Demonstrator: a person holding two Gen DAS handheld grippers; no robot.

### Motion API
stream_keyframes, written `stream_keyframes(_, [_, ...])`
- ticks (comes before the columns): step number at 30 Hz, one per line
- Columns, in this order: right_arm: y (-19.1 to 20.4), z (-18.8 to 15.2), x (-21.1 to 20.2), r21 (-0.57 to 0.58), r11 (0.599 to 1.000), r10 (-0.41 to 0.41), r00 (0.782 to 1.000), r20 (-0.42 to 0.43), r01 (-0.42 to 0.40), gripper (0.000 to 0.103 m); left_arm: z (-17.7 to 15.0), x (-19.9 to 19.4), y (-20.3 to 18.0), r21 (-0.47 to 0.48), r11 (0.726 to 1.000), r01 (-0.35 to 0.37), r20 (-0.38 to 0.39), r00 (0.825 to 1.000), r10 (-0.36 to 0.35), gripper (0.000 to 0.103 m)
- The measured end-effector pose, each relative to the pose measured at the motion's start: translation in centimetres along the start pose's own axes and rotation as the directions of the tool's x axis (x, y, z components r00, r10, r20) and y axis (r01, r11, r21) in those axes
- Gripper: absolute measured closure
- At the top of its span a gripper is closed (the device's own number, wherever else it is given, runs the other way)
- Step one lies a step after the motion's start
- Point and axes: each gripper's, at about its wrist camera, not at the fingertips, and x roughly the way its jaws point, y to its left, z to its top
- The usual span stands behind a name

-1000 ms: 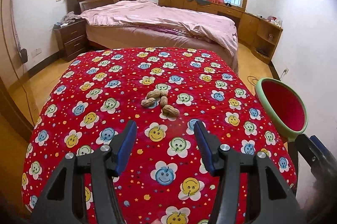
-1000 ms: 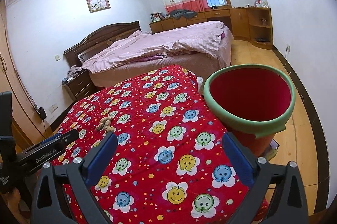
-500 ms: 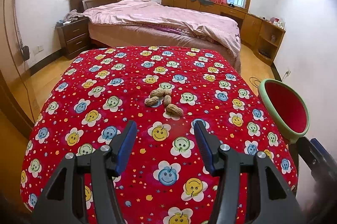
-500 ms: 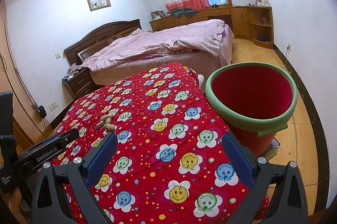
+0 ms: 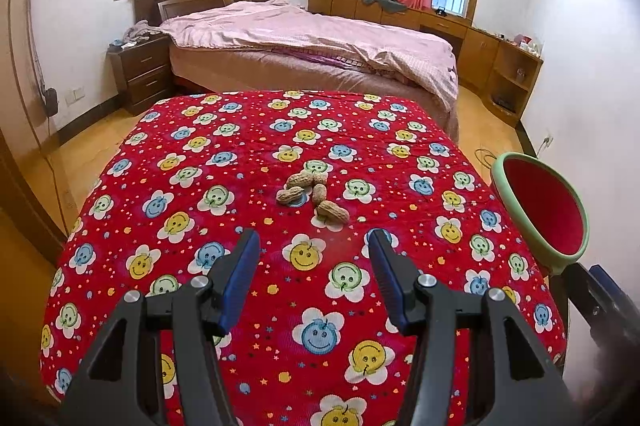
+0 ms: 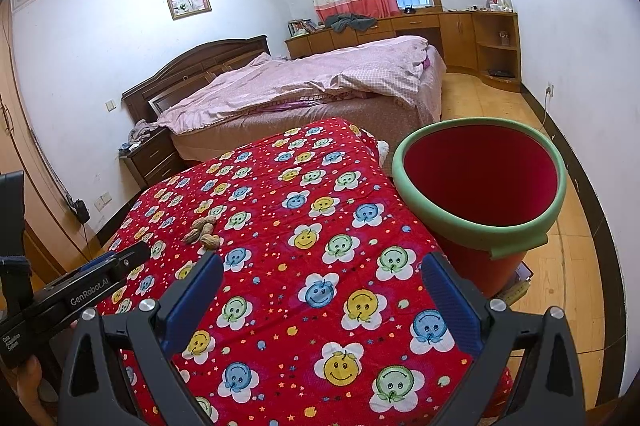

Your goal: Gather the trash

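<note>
As the left tongs [image 5: 314,252] ease nearer over the last second, the peanut shells [image 5: 310,192] sit larger and lower in the left wrist view; pickup looks imminent. Both left and right tongs [image 6: 322,282] gape, empty. Five or so tan, ridged shells cluster mid-tabletop [image 5: 168,266], touching. Red bin [image 6: 480,186] with green rim stands just beside the tabletop's right edge.

Left wrist view: looks forward over the red smiley cloth [image 5: 224,162], peanuts [image 5: 312,192] near and centred, bin [image 5: 540,210] at right edge.
Right wrist view: faces the bin [image 6: 480,182] closely, peanuts [image 6: 202,230] farther left.
Shared: cloth [image 6: 320,226], peanuts, bin, bed [image 5: 312,38].
</note>
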Motion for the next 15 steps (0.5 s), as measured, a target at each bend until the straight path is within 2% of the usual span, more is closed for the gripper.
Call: stream_keyframes(15, [0.20, -0.07, -0.02, -0.001, 1.000, 0.002, 1.000, -0.001, -0.002, 0.002, 0.23, -0.15, 0.31, 0.000, 1.000, -0.005, 0.002, 1.000, 0.005, 0.046])
